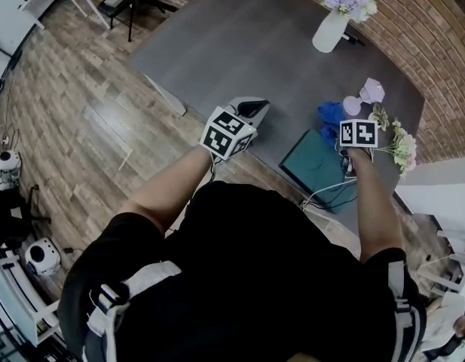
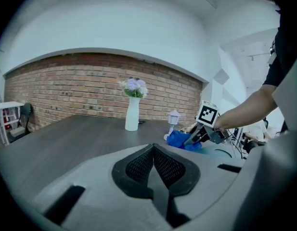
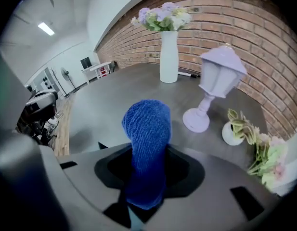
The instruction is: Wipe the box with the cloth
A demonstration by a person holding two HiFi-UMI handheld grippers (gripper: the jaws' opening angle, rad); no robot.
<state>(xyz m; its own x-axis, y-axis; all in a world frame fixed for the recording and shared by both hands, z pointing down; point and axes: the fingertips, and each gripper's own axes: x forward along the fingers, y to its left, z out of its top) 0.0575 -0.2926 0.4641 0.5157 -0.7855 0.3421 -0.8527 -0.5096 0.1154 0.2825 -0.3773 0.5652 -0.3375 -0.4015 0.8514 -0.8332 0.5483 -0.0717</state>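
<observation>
A flat teal box [image 1: 316,166] lies on the dark grey table [image 1: 240,44] near its front right edge. My right gripper [image 1: 347,125] hovers over the box's far end, shut on a blue cloth [image 1: 330,113] that bunches up ahead of the jaws. In the right gripper view the blue cloth [image 3: 147,129] stands up between the jaws and hides the box. My left gripper [image 1: 252,106] is held over the table left of the box. Its jaws [image 2: 153,150] are shut with nothing in them. From the left gripper view, the right gripper [image 2: 199,134] and the cloth [image 2: 181,139] show at the right.
A white vase of purple flowers [image 1: 331,27] stands at the table's far side. A small lilac lantern [image 3: 215,81], a little potted plant [image 3: 235,129] and a flower bunch [image 1: 402,145] sit right of the box. Cables [image 1: 330,191] trail over the box's near edge. A brick wall [image 2: 66,88] runs behind.
</observation>
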